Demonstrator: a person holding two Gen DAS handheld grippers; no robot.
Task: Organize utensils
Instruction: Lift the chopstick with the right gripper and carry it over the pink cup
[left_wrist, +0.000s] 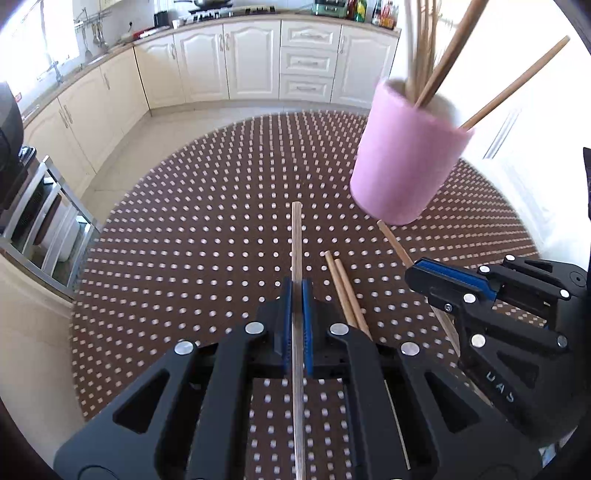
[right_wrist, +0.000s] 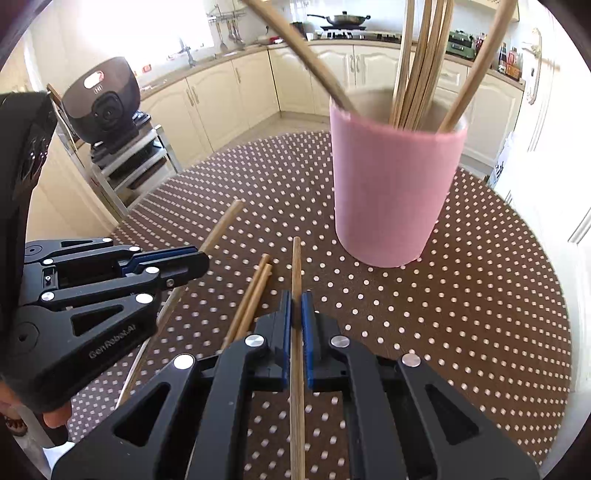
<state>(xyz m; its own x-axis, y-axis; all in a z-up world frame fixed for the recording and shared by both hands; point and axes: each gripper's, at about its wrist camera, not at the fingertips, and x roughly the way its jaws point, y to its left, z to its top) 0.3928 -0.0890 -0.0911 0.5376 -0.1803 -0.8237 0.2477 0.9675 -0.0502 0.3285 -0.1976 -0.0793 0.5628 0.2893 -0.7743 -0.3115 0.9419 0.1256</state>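
Observation:
A pink cup (left_wrist: 408, 155) (right_wrist: 395, 184) stands on the round dotted table and holds several wooden chopsticks (right_wrist: 421, 62). My left gripper (left_wrist: 296, 291) is shut on one wooden chopstick (left_wrist: 296, 236) that points forward over the table. My right gripper (right_wrist: 295, 301) is shut on another wooden chopstick (right_wrist: 296, 266), just in front of the cup. Two loose chopsticks (left_wrist: 341, 280) (right_wrist: 255, 291) lie side by side on the table between the grippers. The right gripper (left_wrist: 439, 277) shows at the right of the left wrist view, the left gripper (right_wrist: 192, 258) at the left of the right wrist view.
The table has a brown cloth with white dots (left_wrist: 184, 258) (right_wrist: 461, 314). A metal rack (right_wrist: 129, 162) with a black cooker (right_wrist: 103, 99) stands left of the table. Cream kitchen cabinets (left_wrist: 240, 62) run along the far walls.

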